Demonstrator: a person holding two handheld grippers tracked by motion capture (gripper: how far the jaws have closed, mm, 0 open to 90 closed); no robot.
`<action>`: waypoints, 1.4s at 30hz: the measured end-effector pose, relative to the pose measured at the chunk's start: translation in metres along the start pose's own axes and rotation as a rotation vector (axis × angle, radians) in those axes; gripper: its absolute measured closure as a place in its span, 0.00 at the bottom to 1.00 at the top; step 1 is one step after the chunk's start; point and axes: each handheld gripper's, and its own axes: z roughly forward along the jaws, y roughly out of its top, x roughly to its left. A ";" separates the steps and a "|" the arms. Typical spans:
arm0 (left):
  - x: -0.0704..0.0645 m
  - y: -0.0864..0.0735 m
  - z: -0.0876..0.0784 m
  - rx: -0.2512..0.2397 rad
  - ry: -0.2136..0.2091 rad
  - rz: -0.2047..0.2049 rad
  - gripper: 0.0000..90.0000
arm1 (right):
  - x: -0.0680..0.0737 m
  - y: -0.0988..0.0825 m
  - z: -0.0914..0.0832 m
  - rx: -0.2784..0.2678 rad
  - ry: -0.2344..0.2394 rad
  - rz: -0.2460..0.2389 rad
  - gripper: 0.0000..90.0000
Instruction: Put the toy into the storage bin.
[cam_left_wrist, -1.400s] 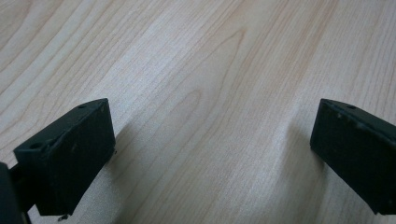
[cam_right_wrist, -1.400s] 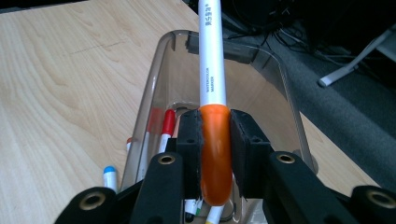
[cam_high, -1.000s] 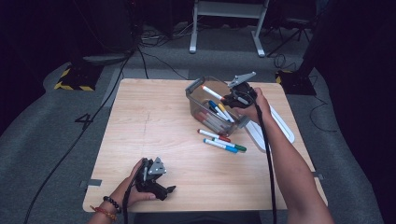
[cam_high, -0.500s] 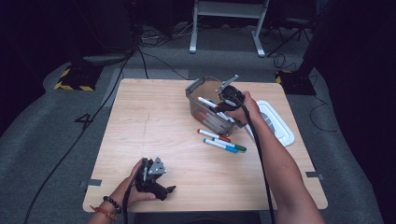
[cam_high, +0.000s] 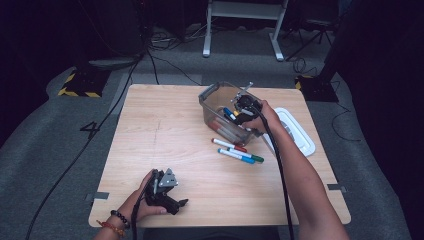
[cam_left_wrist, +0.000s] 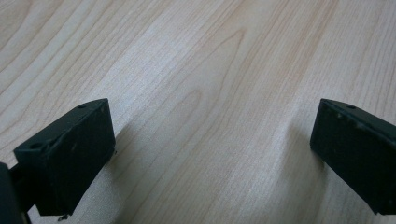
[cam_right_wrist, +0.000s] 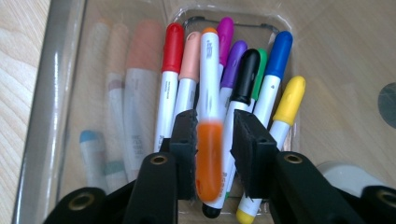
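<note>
My right gripper (cam_right_wrist: 212, 140) is down in the clear bin (cam_right_wrist: 51, 93), and its jaws have just been easing apart; the orange marker (cam_right_wrist: 208, 140) stands between my fingers (cam_right_wrist: 184, 140), a small gap beside it. Red, purple, black, blue and yellow markers lie just beyond the tips. My left gripper (cam_left_wrist: 212, 154) rests wide open on the bare table (cam_left_wrist: 210, 70), nothing between.

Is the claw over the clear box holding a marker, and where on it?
The right gripper has just been opening. The orange marker sits between its jaws at the cap end, with gaps beside both pads: let go, not gripped.
</note>
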 end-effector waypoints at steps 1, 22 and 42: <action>0.000 0.000 0.000 0.000 0.000 0.000 0.00 | 0.000 0.000 -0.002 -0.019 0.000 0.003 0.72; 0.000 0.000 0.000 0.000 0.000 0.000 0.00 | 0.026 -0.070 -0.103 -0.415 -0.025 -0.045 0.44; 0.000 0.000 0.000 -0.002 0.002 0.000 0.00 | 0.080 -0.151 -0.044 -0.351 0.067 -0.119 0.49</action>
